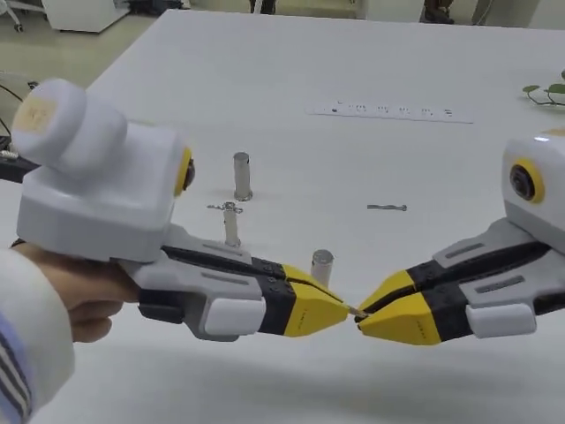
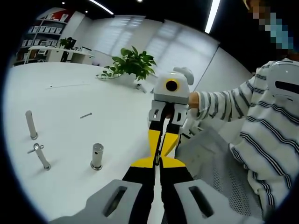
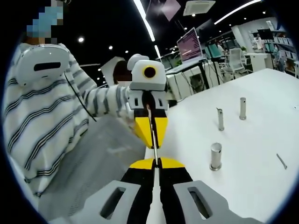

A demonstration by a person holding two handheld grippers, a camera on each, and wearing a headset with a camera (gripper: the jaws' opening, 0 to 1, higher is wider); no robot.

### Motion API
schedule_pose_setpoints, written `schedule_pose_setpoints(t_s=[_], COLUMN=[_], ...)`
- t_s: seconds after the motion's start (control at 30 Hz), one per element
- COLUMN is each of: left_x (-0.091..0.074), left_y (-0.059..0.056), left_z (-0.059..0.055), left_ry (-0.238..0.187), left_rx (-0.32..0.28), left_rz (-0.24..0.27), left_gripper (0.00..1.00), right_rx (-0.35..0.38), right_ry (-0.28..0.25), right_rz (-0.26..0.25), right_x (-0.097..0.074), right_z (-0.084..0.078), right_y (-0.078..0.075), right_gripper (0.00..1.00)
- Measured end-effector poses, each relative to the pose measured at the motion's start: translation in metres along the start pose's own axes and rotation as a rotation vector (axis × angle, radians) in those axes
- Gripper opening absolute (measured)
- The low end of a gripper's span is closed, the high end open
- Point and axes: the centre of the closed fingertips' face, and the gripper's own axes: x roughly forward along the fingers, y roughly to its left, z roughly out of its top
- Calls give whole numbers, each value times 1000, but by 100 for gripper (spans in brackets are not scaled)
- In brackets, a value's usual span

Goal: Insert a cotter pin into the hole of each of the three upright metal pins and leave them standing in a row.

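Note:
Three upright metal pins stand on the white table [image 1: 397, 53]: a far pin [image 1: 242, 175], a middle pin [image 1: 231, 225] with a cotter pin [image 1: 224, 208] through its top, and a near pin [image 1: 322, 265] with nothing in it. My left gripper [image 1: 340, 314] and right gripper [image 1: 364, 321] meet tip to tip in front of the near pin. Both are shut on a thin cotter pin [image 3: 152, 135] that bridges their tips. In the left gripper view the near pin [image 2: 97, 156] stands left of my jaws. Another loose cotter pin [image 1: 387, 208] lies flat to the right.
A long white strip [image 1: 388, 111] lies across the far table, with a green plant [image 1: 547, 91] at the right edge. The person's striped sleeve [image 2: 224, 105] is behind the right gripper. The table's front edge is close below the grippers.

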Motion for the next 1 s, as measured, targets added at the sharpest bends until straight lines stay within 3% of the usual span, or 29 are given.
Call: schedule_pose_setpoints(t_s=[0.33, 0.7, 0.77, 0.87, 0.9, 1.0], left_x=[1, 4, 4, 4, 3, 2], left_y=[2, 9, 13, 20, 24, 32], left_z=[-6, 1, 3, 9, 14, 20], left_ry=[21, -23, -40, -85, -116, -145], left_rx=[62, 188, 196, 140, 159, 183], left_rz=[16, 52, 68, 94, 116, 161], left_gripper=[1, 2, 4, 10, 14, 23], right_rx=[-59, -66, -63, -64, -69, -62], right_ry=[67, 81, 83, 99, 117, 131], right_rz=[-44, -82, -92, -103, -112, -120], right_x=[2, -4, -4, -6, -6, -7], right_z=[-4, -3, -2, -6, -10, -15], right_y=[-2, -9, -11, -15, -19, -23], right_gripper=[4, 3, 3, 3, 3, 3])
